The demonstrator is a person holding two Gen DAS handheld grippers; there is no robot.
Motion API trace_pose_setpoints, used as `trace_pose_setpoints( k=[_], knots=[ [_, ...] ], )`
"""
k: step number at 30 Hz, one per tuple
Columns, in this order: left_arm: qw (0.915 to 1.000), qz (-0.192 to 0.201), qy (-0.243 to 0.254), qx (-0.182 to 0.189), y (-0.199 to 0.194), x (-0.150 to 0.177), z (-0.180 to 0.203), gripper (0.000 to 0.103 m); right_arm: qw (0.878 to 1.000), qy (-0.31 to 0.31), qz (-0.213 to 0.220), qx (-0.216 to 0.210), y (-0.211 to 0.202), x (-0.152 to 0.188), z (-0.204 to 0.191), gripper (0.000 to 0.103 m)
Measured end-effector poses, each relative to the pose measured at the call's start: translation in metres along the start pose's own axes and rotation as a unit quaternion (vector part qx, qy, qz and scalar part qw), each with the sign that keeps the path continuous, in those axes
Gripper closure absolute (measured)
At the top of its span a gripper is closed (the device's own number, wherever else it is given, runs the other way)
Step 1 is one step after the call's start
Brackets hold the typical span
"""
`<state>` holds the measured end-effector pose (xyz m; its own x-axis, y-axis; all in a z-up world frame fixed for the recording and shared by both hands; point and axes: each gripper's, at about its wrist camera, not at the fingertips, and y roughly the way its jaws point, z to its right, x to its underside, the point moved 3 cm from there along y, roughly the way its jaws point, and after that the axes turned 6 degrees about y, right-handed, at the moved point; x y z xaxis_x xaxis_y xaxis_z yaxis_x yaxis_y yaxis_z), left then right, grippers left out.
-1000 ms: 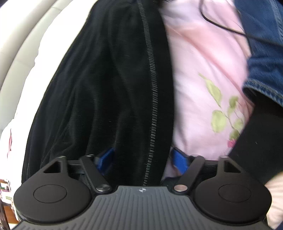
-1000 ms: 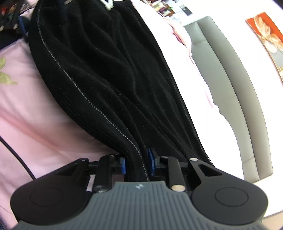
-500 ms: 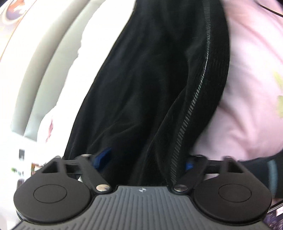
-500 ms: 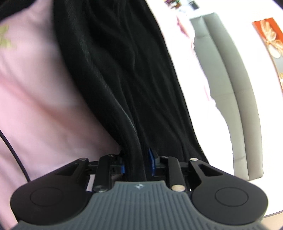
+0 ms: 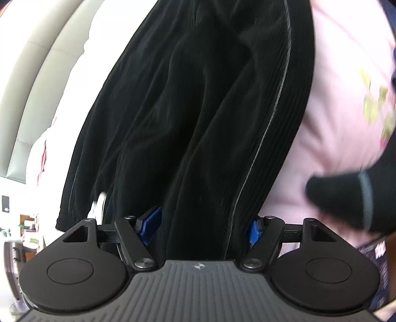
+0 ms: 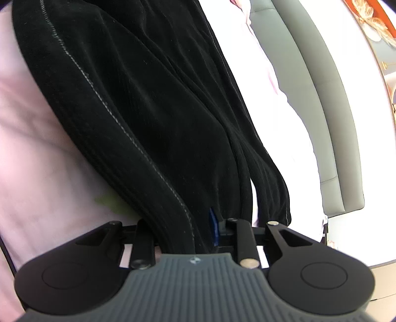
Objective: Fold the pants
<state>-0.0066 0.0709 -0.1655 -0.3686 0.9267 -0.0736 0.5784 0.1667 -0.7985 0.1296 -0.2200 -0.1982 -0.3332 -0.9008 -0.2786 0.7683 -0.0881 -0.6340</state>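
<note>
Black ribbed pants [image 5: 198, 111] with a thin pale side seam hang stretched over a pink bedsheet [image 5: 341, 111]. My left gripper [image 5: 203, 226] has its blue pads [image 5: 151, 223] set wide, and a thick bunch of the pants fills the gap between them. A white drawstring end [image 5: 99, 205] shows beside the left pad. In the right wrist view the same pants [image 6: 148, 99] run away up and to the left. My right gripper [image 6: 188, 230] is shut narrowly on a rolled edge of them, with one blue pad [image 6: 214, 228] showing.
A grey padded headboard [image 5: 29, 74] [image 6: 321, 99] runs along the far side of the bed. A person's dark sleeve [image 5: 346, 195] crosses the pink sheet [image 6: 37, 148] at the right. An orange picture [image 6: 376, 19] hangs on the wall.
Both grippers moved with the pants still in them. The left view swung away from the blue denim and a dark sleeve came in at right. In the right view the seam edge shifted.
</note>
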Motion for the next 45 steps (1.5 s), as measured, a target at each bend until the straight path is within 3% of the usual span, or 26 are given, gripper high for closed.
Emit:
trace_pose_setpoints(
  k=[4,7,10,13,16,21,25,29,33,39,42,43,44,45],
  knots=[
    [0.9999,-0.001,-0.016,0.005,0.003,0.012,-0.008,0.02,1.0,-0.015,-0.003,-0.02,0.003,0.008,0.0,0.097],
    [0.9997,0.004,-0.022,0.011,0.003,0.007,-0.017,0.052,0.999,-0.025,0.009,-0.02,0.001,0.012,0.003,0.1],
    [0.9991,0.025,-0.027,-0.02,-0.01,0.005,-0.032,0.06,0.999,-0.014,0.043,0.02,-0.013,0.01,0.012,0.1],
    [0.9941,0.054,-0.076,-0.055,-0.035,0.01,-0.063,0.062,0.996,0.016,0.069,0.046,-0.032,0.006,0.031,0.101],
    [0.9911,0.072,-0.094,-0.061,-0.053,0.012,-0.088,0.062,0.994,0.017,0.089,0.064,-0.049,0.006,0.047,0.101],
    [0.9901,0.086,-0.086,-0.07,-0.062,0.006,-0.109,0.062,0.994,-0.001,0.089,0.068,-0.06,0.003,0.056,0.101],
    [0.9906,0.085,-0.065,-0.085,-0.055,-0.006,-0.124,0.061,0.994,-0.021,0.085,0.067,-0.043,-0.004,0.074,0.101],
    [0.9905,0.087,-0.062,-0.087,-0.028,-0.019,-0.164,0.061,0.994,-0.048,0.076,0.064,-0.025,-0.024,0.103,0.101],
    [0.991,0.078,-0.065,-0.087,0.02,-0.034,-0.218,0.061,0.995,-0.069,0.066,0.027,0.017,-0.051,0.145,0.101],
    [0.9936,0.037,-0.095,-0.048,0.115,-0.056,-0.267,0.06,0.992,-0.119,0.027,-0.019,0.126,-0.097,0.179,0.101],
    [0.9942,0.003,-0.101,-0.037,0.167,-0.06,-0.274,0.046,0.987,-0.147,0.003,-0.062,0.178,-0.112,0.175,0.099],
    [0.9937,-0.005,-0.107,-0.035,0.18,-0.06,-0.275,0.043,0.985,-0.154,-0.008,-0.077,0.192,-0.115,0.172,0.091],
    [0.9926,-0.014,-0.116,-0.034,0.192,-0.058,-0.274,0.037,0.984,-0.157,-0.018,-0.085,0.206,-0.117,0.168,0.074],
    [0.991,-0.021,-0.127,-0.038,0.201,-0.055,-0.274,0.032,0.983,-0.16,-0.025,-0.084,0.216,-0.118,0.164,0.069]
  ],
)
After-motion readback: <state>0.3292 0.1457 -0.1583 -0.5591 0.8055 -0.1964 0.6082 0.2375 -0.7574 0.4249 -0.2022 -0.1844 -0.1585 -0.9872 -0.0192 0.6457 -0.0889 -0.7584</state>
